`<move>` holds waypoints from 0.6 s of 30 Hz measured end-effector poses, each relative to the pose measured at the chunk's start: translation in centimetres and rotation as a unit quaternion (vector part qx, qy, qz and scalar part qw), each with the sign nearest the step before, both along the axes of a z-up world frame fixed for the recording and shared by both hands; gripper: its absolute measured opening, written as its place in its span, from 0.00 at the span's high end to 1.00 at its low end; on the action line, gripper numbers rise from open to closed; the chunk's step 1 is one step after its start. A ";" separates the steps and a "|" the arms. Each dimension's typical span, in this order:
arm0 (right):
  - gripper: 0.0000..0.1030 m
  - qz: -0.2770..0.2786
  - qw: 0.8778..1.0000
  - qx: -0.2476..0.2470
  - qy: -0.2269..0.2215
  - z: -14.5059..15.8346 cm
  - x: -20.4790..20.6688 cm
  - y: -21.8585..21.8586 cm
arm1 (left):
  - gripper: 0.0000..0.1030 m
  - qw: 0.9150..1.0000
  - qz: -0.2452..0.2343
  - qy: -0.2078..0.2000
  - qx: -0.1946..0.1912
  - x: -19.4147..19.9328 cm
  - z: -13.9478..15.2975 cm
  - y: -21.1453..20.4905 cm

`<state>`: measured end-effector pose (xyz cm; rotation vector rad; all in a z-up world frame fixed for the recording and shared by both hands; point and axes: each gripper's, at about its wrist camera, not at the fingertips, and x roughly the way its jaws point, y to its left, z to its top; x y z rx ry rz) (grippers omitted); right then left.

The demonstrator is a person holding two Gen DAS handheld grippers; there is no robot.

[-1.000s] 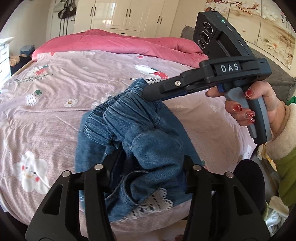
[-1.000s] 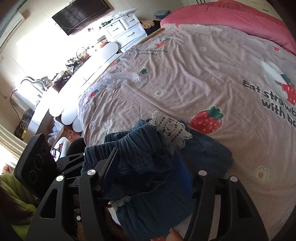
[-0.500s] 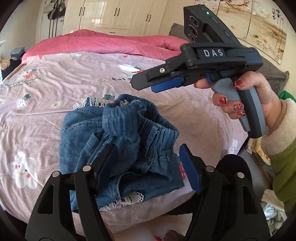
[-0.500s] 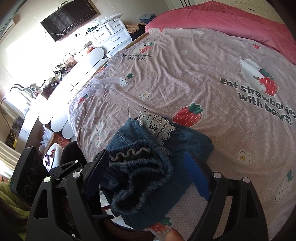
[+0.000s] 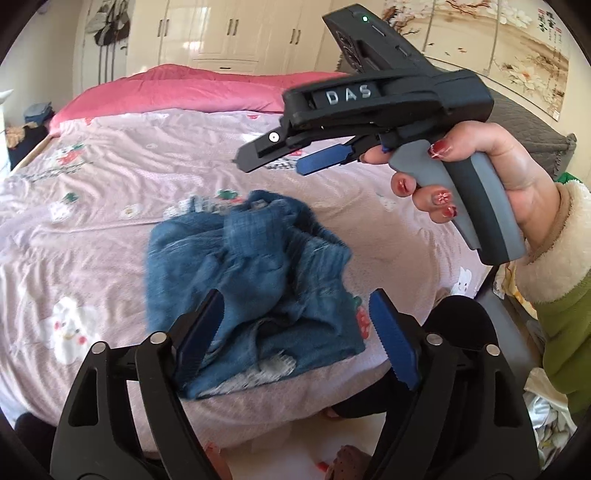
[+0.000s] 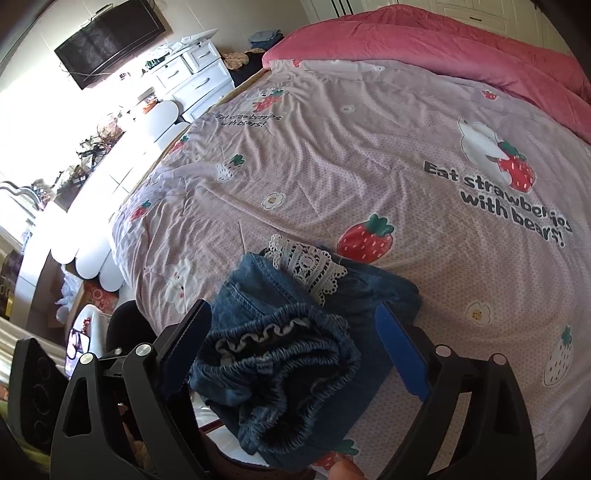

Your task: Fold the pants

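Lying in a rumpled bundle near the foot edge of the bed (image 6: 369, 155), the denim pants (image 5: 251, 280) rest on the pink strawberry-print cover, elastic waistband bunched on top and a white lace trim (image 6: 310, 266) poking out at the far side. Both tools have just been opening, and the cloth now sits loose below them. The left gripper (image 5: 295, 332) stands wide with its blue fingers (image 5: 391, 343) clear of the denim, gripping nothing. The right gripper (image 6: 295, 354) is likewise spread wide over the waistband, holding nothing; seen from the left view it hangs above the bed in a hand (image 5: 491, 177) with a fleece-cuffed green sleeve. The release seems meant to let the bundle settle, though the fold looks untidy. Beyond, a pink quilt (image 5: 192, 88) lies at the head, cream wardrobes (image 5: 229, 33) behind, white drawers (image 6: 192, 74) and a wall television (image 6: 110, 37) to the side.
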<state>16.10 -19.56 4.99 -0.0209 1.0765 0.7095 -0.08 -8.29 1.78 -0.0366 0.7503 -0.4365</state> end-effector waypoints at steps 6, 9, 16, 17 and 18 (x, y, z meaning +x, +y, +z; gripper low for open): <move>0.13 0.041 0.998 -0.046 -0.023 -1.0 -1.3 3.1 | 0.21 0.996 0.089 0.011 -0.001 0.0 0.7 6.5; 0.13 0.063 0.994 -0.083 -0.042 -1.8 -3.0 3.5 | 0.21 0.992 0.125 0.026 0.003 1.1 0.5 8.7; 0.16 0.065 0.987 -0.125 -0.074 -4.0 -7.4 0.1 | 0.20 0.991 0.132 0.023 0.008 2.6 0.3 8.8; 0.18 0.062 0.988 -0.127 -0.069 -4.6 -7.9 -0.5 | 0.20 0.991 0.131 0.025 0.010 2.8 0.2 8.6; 0.27 0.061 0.989 -0.120 -0.060 -5.2 -8.2 -1.1 | 0.20 0.991 0.130 0.026 0.013 3.0 0.1 8.3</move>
